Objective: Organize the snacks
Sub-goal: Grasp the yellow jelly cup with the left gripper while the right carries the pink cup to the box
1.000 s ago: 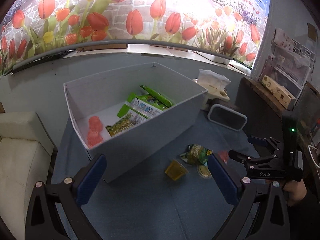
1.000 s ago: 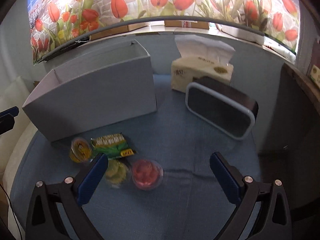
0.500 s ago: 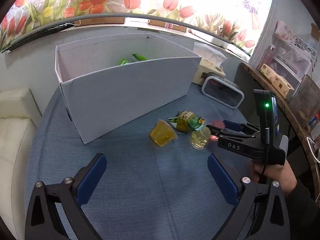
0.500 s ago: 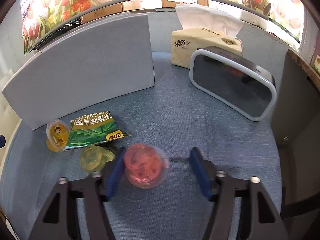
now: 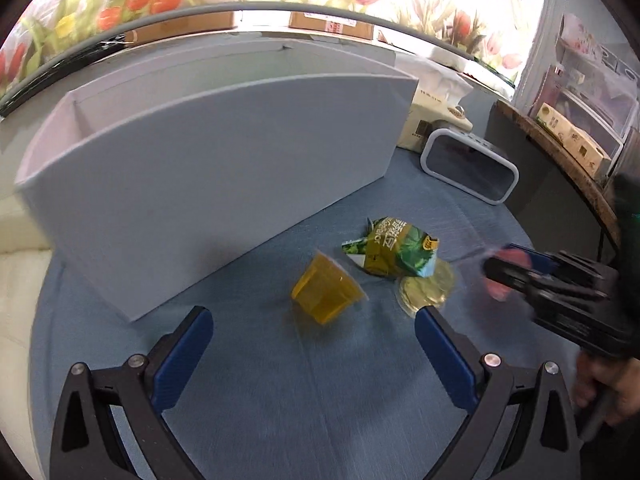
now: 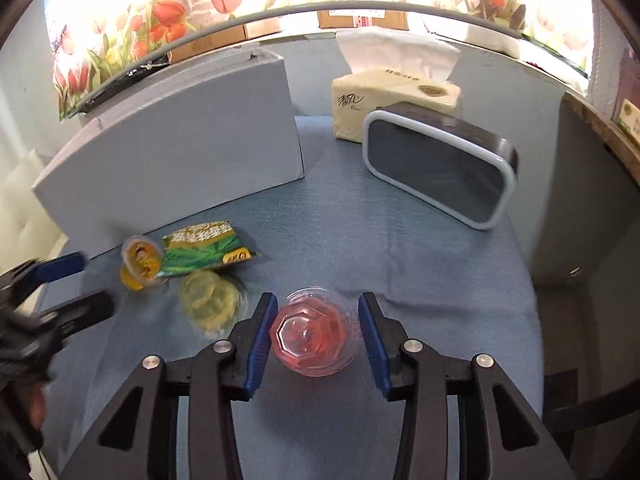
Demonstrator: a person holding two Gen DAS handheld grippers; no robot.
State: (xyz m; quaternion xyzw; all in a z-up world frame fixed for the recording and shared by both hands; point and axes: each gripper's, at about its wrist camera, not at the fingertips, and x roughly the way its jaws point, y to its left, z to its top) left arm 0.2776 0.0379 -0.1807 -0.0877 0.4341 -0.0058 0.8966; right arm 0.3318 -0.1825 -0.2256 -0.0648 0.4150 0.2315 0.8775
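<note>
A red jelly cup (image 6: 312, 332) sits on the blue tablecloth between the blue pads of my right gripper (image 6: 318, 330), which has closed in around it; the left pad touches it, a small gap shows at the right pad. My left gripper (image 5: 312, 334) is open and empty, just in front of an orange jelly cup (image 5: 326, 294) lying on its side. A green snack packet (image 5: 394, 250) and a pale yellow jelly cup (image 5: 426, 290) lie beside it. The white storage box (image 5: 208, 184) stands behind them.
A dark clock with a white rim (image 6: 440, 168) and a tissue box (image 6: 392, 100) stand at the back right of the round table. A dark cabinet (image 6: 592, 216) borders the table on the right. A white sofa (image 5: 16, 240) is at the left.
My right gripper has moved forward and narrowed around the red jelly cup. My left gripper has lowered and moved toward the orange jelly cup, staying open.
</note>
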